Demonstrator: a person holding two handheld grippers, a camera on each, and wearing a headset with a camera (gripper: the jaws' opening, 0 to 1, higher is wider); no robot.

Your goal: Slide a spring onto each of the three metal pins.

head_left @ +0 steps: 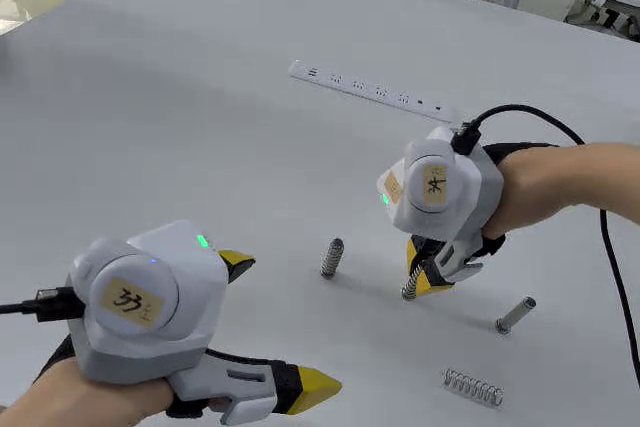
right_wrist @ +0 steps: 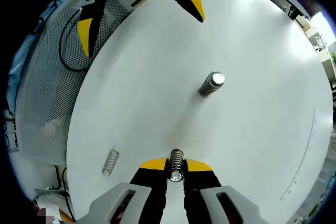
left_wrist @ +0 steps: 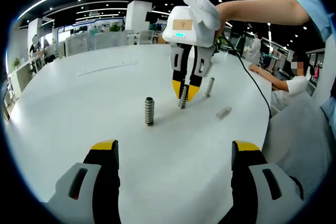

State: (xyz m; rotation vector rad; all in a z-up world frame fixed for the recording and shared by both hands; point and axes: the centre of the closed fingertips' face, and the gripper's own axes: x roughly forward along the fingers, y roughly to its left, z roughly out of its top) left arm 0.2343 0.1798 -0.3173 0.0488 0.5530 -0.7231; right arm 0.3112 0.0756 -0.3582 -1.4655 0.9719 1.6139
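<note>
Clamped narrow in the right gripper [head_left: 428,277], tips down: 1 spring [head_left: 411,283], upright on the table [head_left: 150,127]. At 9 o'clock of it, near but apart, 1 sprung pin [head_left: 332,258] standing. At 4 o'clock, 1 bare pin [head_left: 515,315] lying; at 5, 1 loose spring [head_left: 472,387]. At 8 o'clock, well apart, left gripper [head_left: 278,325] spread wide, holding nothing. Far off at 12, power strip [head_left: 370,90]; at 3, cable [head_left: 608,247] trailing.
</note>
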